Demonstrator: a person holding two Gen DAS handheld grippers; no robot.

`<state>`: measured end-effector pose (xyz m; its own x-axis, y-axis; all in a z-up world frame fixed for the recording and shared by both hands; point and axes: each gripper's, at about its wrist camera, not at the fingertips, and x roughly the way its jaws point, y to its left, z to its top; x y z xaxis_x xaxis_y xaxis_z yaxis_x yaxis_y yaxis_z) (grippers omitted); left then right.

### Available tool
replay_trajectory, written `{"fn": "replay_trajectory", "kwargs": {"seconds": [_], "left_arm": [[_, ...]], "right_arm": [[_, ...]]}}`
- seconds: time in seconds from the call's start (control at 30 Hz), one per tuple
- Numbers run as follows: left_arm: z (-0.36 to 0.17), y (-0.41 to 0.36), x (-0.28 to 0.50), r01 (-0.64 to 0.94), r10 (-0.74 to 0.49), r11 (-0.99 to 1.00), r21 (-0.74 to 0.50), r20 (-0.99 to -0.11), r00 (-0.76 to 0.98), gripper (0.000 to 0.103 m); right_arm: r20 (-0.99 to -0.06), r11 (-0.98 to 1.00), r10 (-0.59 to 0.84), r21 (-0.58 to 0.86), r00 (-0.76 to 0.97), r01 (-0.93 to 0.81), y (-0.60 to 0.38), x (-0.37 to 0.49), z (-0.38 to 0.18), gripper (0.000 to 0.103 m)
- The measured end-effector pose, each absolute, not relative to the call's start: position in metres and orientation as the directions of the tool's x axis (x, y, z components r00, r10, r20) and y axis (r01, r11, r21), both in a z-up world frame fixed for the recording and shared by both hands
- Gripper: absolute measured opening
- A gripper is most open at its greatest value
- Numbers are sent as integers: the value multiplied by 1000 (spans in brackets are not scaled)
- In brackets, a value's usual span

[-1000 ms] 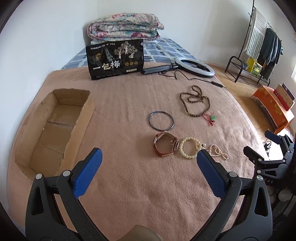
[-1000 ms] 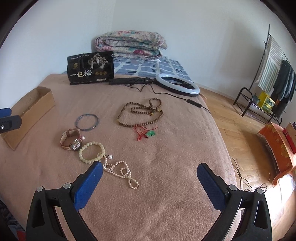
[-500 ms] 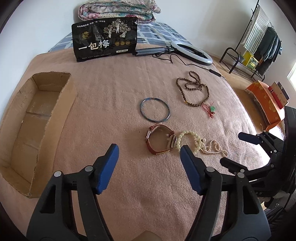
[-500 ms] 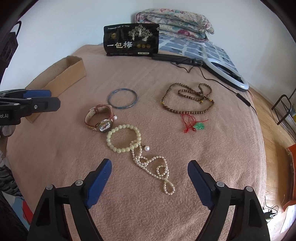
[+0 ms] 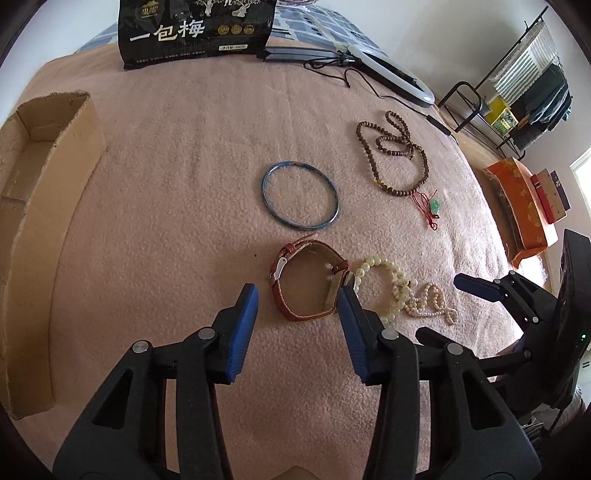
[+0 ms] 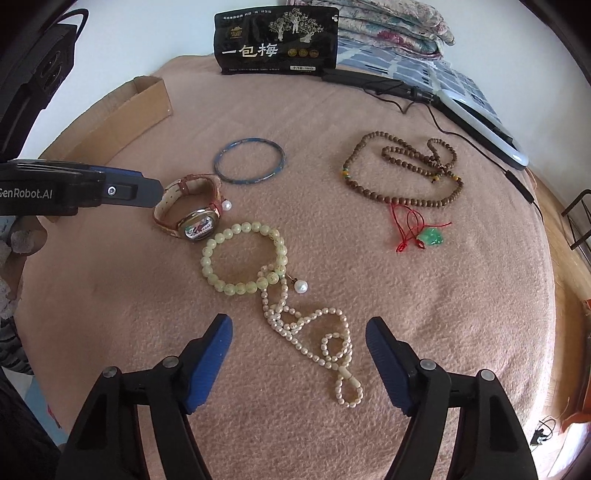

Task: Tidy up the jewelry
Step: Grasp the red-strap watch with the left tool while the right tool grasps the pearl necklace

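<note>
On the pink blanket [image 5: 177,155] lie a red-strapped watch [image 5: 281,302], a pale bead bracelet [image 6: 244,226], a pearl necklace [image 6: 332,347], a blue bangle [image 5: 265,192] and a brown bead string [image 6: 369,192] with a green pendant [image 6: 430,236]. My left gripper [image 5: 296,291] hangs just short of the watch, its jaws closing with the watch in line between the blue pads and untouched. My right gripper [image 6: 298,323] is over the pearl necklace, its jaws closing too, with the pearls between the pads but not pinched.
An open cardboard box [image 5: 55,184] sits at the blanket's left edge. A black snack bag [image 5: 199,29], a ring light [image 5: 391,70] with its cable and a folded quilt [image 6: 388,18] are at the back. An orange box [image 5: 517,199] and a clothes rack [image 5: 517,85] stand off the bed's right side.
Both grippers have dropped and tipped down toward the blanket and narrowed their jaws. The left has come up to the watch, the right over the pearl necklace.
</note>
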<state>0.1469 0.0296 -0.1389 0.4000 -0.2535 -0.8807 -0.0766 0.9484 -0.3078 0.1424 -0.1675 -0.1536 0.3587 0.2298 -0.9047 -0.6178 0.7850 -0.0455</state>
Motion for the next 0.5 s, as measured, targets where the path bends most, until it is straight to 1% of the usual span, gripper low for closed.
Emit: {"fn": "replay_trajectory", "kwargs": {"seconds": [0.17, 0.33, 0.43, 0.5], "left_arm": [[-150, 31, 153, -93, -252, 947, -308, -889, 383, 46], [-159, 29, 159, -107, -275, 937, -333, -890, 365, 45], [-161, 29, 163, -112, -283, 932, -344, -887, 366, 44], [-162, 31, 164, -122, -281, 931, -345, -888, 364, 41]], "right_arm": [[-915, 775, 223, -44, 337, -631, -166, 152, -164, 76], [-925, 770, 215, -35, 312, -637, -165, 158, -175, 76], [-927, 773, 219, -26, 306, -634, -165, 161, -177, 76], [-927, 777, 221, -20, 303, -629, -165, 163, -177, 75]]}}
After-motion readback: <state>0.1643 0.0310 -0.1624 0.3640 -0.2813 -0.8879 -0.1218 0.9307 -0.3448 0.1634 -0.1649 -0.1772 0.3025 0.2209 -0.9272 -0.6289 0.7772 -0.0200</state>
